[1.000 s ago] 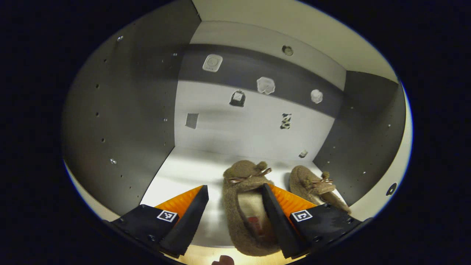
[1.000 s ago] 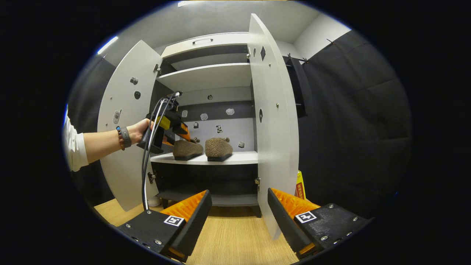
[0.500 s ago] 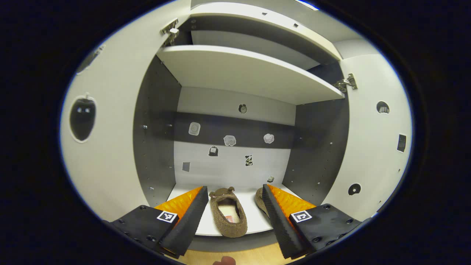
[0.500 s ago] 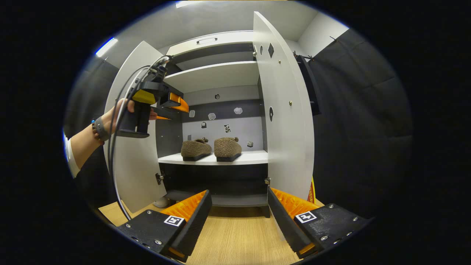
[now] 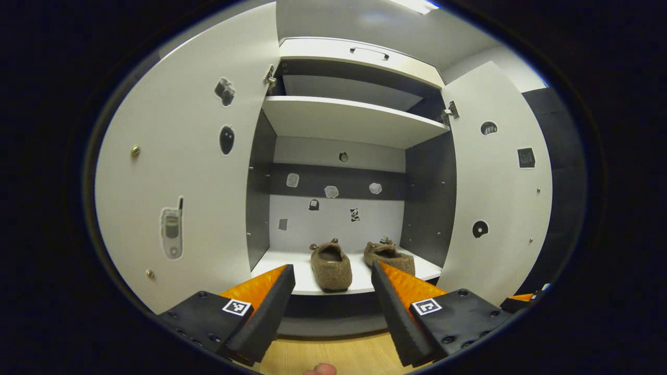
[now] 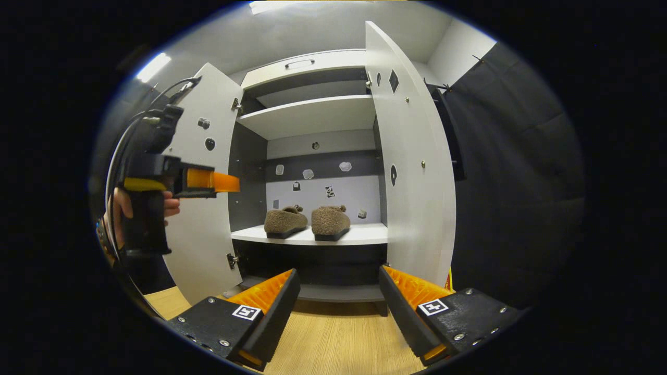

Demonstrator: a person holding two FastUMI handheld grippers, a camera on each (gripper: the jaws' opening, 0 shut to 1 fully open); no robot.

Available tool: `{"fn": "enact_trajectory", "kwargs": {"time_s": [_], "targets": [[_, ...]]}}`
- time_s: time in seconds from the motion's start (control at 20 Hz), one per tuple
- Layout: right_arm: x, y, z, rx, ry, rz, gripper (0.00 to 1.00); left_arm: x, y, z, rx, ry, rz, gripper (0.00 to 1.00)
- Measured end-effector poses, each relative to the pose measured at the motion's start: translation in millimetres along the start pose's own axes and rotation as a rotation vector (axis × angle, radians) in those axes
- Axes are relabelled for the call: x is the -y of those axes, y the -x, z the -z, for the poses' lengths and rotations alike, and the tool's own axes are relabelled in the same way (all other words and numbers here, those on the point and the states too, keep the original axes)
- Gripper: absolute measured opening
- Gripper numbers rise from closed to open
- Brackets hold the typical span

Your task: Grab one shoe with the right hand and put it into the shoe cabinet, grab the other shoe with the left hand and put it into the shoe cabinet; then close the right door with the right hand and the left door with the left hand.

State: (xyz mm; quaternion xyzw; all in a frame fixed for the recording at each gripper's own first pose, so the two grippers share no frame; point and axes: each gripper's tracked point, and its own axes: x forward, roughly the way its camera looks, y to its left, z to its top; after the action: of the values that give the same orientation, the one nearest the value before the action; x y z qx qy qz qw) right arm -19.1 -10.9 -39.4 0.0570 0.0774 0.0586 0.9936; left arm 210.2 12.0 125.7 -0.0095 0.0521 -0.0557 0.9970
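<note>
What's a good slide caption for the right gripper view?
Both slippers sit on the shelf of the shoe cabinet, doors open; the right gripper, jaws open, faces it.

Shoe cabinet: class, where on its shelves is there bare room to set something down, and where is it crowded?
The upper shelf shows nothing on it. On the middle shelf, a bare strip lies between the cabinet's left wall and the left shoe. It is crowded on the right, where the right shoe sits near the right wall.
</note>
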Motion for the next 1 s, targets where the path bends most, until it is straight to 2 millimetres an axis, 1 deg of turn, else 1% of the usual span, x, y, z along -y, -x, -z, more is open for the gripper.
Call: {"fn": "enact_trajectory", "kwargs": {"time_s": [0.05, 0.1, 0.15, 0.2, 0.35, 0.4, 0.45, 0.5, 0.55, 0.7, 0.75, 0.8, 0.85, 0.9, 1.0], "targets": [[0, 0, 0, 0.001, -0.003, 0.001, 0.94, -4, 10, 9, 0.003, -0.005, -0.018, 0.96], [0, 1, -1, 0.003, -0.006, 0.002, 0.94, -7, 19, 18, 0.001, -0.006, -0.038, 0.99], [0, 1, -1, 0.003, -0.008, 0.004, 0.94, -10, 27, 28, -0.012, 0.005, -0.061, 0.96], [-1, 0, 1, 0.002, -0.008, 0.007, 0.94, -11, 34, 38, -0.024, 0.024, -0.074, 0.96], [-2, 0, 1, 0.011, -0.008, 0.020, 0.94, -14, 52, 62, -0.027, 0.078, -0.104, 0.96], [-4, 0, 2, 0.010, -0.013, 0.016, 0.94, -19, 57, 67, -0.022, 0.087, -0.121, 0.93], [-5, 0, 2, 0.010, -0.017, 0.015, 0.94, -22, 63, 72, -0.018, 0.092, -0.137, 0.93], [-6, 0, 2, 0.009, -0.019, 0.014, 0.94, -24, 68, 76, -0.017, 0.090, -0.144, 0.96], [-6, 1, 4, 0.008, -0.020, 0.014, 0.94, -26, 73, 78, -0.016, 0.080, -0.148, 0.96], [-9, -2, 2, 0.009, -0.013, 0.001, 0.94, -30, 83, 75, 0.018, 0.042, -0.159, 0.96], [-9, -3, -2, 0.016, -0.007, -0.002, 0.94, -29, 86, 74, 0.024, 0.046, -0.158, 0.96], [-7, -3, -10, 0.026, -0.003, -0.002, 0.94, -27, 87, 74, 0.025, 0.051, -0.155, 0.99], [-4, -2, -19, 0.039, 0.001, -0.004, 0.94, -27, 89, 74, 0.029, 0.051, -0.158, 0.99], [0, -1, -30, 0.053, 0.008, -0.003, 0.94, -29, 89, 74, 0.033, 0.048, -0.163, 0.96], [15, 6, -51, 0.075, 0.023, 0.013, 0.94, -27, 90, 77, 0.033, 0.040, -0.160, 0.96]]}}
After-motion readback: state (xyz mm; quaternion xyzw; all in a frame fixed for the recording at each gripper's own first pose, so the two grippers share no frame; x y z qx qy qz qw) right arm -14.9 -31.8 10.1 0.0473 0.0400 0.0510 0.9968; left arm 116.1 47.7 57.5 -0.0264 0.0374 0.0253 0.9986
